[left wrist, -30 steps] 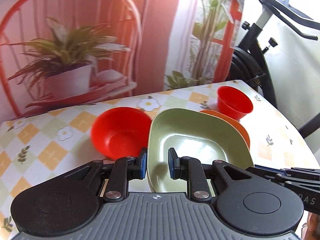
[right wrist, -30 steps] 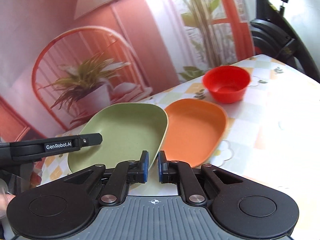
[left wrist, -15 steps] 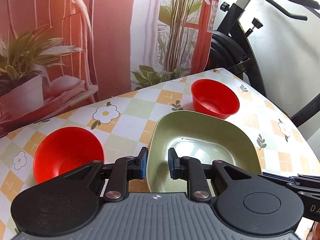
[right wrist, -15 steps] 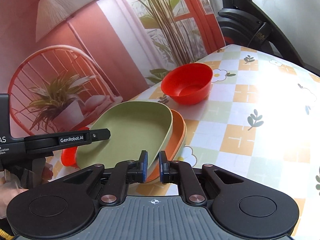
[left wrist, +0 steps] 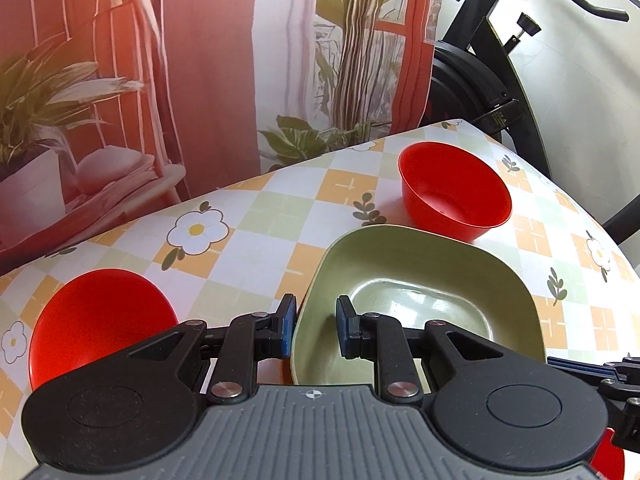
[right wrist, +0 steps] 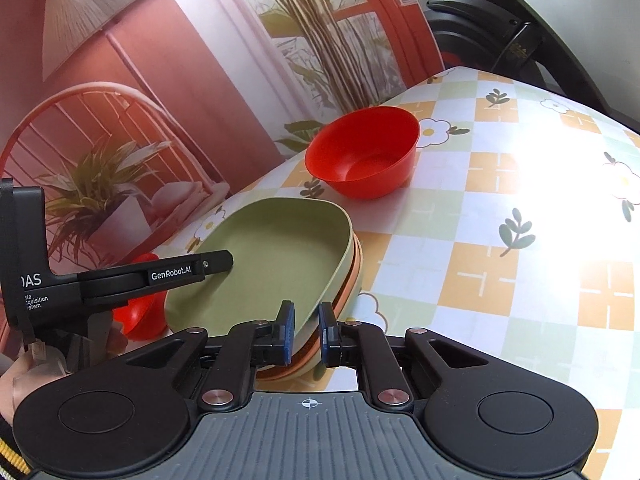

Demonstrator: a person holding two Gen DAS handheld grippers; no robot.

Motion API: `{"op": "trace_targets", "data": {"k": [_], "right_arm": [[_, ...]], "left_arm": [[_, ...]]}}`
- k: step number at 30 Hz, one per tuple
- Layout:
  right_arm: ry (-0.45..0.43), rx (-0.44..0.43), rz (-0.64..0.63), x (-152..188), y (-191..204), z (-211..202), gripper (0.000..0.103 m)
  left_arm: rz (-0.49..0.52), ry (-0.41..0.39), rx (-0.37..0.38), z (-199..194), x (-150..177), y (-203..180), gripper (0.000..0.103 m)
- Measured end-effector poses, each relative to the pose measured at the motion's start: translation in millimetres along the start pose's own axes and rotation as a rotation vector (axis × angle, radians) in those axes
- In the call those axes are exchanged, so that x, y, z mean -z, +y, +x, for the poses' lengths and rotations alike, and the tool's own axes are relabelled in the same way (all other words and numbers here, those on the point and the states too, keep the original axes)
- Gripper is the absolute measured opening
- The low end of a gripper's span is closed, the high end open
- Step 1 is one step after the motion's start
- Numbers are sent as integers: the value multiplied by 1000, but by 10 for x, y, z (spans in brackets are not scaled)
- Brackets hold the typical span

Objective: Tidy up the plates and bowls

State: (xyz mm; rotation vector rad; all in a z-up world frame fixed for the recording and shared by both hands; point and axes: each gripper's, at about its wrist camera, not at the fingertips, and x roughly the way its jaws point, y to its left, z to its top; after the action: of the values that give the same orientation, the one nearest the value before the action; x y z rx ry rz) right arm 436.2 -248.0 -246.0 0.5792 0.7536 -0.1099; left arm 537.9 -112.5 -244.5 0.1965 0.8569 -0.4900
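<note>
A green plate lies nested on top of an orange plate, whose rim shows under it. My left gripper is shut on the green plate's left rim, one finger inside and one outside. My right gripper is shut on the near edge of the orange plate, with the green rim just above its fingers. One red bowl stands just beyond the plates, also in the right wrist view. A second red bowl sits to the left, partly hidden by the left gripper.
The table has a checked flower-pattern cloth, bright with glare at the right. A printed backdrop hangs behind its far edge. An exercise bike stands past the far right corner. A hand holds the left gripper.
The green plate was carried right over the orange plate and now sits on it. Both views swung right, bringing the far red bowl closer. Both grippers kept their hold.
</note>
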Motion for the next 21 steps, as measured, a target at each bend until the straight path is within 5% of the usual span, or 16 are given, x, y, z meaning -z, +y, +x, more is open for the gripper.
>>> {"op": "trace_targets", "data": {"k": [21], "right_arm": [[23, 53, -49, 29, 41, 164, 11]], "left_arm": [[51, -19, -67, 95, 74, -70, 23]]}}
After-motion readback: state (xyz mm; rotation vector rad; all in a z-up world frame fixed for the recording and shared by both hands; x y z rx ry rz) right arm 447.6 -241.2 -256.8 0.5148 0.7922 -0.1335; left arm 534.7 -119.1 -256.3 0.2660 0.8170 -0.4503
